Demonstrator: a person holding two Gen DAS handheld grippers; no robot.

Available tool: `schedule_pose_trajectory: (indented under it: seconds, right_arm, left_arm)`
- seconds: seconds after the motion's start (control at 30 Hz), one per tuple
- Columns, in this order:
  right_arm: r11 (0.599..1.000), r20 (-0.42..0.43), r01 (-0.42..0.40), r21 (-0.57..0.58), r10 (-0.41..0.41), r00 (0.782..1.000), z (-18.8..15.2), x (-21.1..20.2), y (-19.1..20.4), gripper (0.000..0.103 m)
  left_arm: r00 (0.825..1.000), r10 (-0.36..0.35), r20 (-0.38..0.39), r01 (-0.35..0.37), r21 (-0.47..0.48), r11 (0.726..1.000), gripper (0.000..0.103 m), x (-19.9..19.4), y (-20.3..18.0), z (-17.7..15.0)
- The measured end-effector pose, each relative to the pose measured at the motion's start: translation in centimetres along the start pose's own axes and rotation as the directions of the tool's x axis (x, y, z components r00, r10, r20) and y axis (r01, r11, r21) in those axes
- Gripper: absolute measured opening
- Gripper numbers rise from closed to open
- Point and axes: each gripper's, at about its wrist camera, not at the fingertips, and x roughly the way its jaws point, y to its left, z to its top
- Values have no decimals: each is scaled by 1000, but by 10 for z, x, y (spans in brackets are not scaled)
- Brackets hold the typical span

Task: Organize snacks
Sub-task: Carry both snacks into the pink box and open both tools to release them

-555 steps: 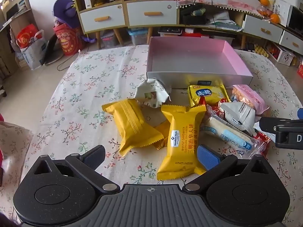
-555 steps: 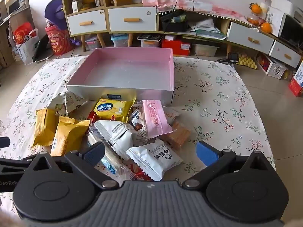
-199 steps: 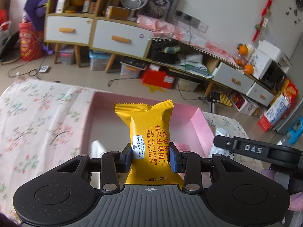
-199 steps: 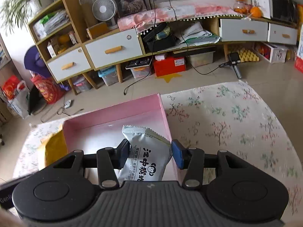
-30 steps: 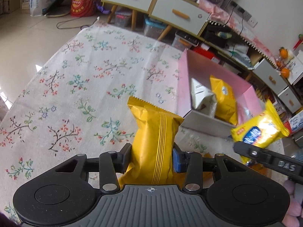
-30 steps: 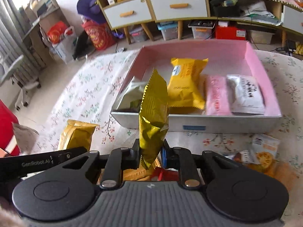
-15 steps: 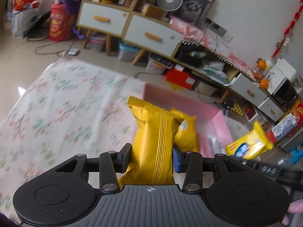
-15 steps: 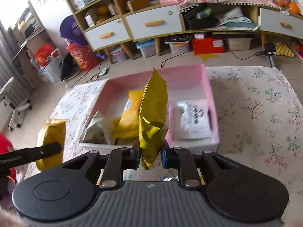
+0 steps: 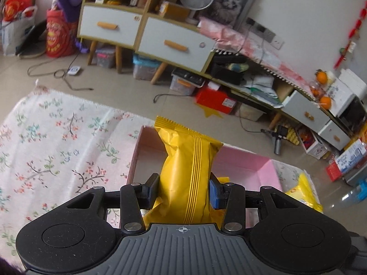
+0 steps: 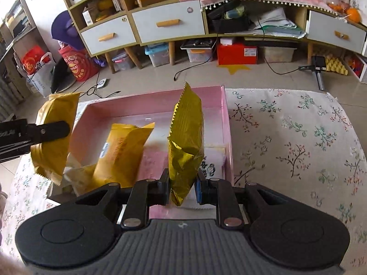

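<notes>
The left gripper (image 9: 183, 192) pinches a plump yellow snack packet (image 9: 188, 165) upright between its pads, held above the near left part of the pink box (image 10: 226, 123) on the floral tablecloth (image 10: 298, 142). The right gripper (image 10: 182, 188) is clamped tight on a thin gold-green packet (image 10: 185, 142), edge-on and upright above the box's right half. Inside lie a yellow waffle packet (image 10: 121, 151), a pink packet (image 10: 156, 160) and what looks like a white one (image 10: 211, 162), mostly hidden.
</notes>
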Motion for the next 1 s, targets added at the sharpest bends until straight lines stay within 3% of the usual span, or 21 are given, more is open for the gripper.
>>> schedule_pose_trajectory:
  seconds: [0.13,0.27,0.33,0.43,0.47,0.63,0.7,1.0]
  right_arm:
    - [1000,-3,-6,-5,6,1000,5,5,-1,19]
    - [1000,3,-7,11,7,1000,8,8,-2,21]
    - [999,11,-2,34,2,1000,10,8,-4,25]
    - [998,31,-10,65,8,999,12,2,-8,39]
    - [997,37,-8,71,6,999,12,0,-9,46]
    - [995,52,-37,95,32,998,16,-8,-13,56]
    - [995,64,-20,96,14,998,14,-14,-11,71]
    - [995,66,5,101,-11,998,1,-41,-9,86]
  left_arm:
    - [999,35,-6,-35,5,999,41,14,1,-1]
    - [1000,22,13,-22,-10,1000,42,22,3,-1]
    - [999,23,33,-23,-3,1000,54,22,2,-1]
    - [998,15,63,-16,15,1000,71,19,-2,-2]
    - [998,14,65,-15,20,1000,72,18,-5,-2]
    - [998,11,58,-14,49,999,76,7,-9,-5]
    - [998,15,57,-19,66,998,78,1,-12,-8]
    - [999,23,33,-27,132,991,87,-39,-13,-30]
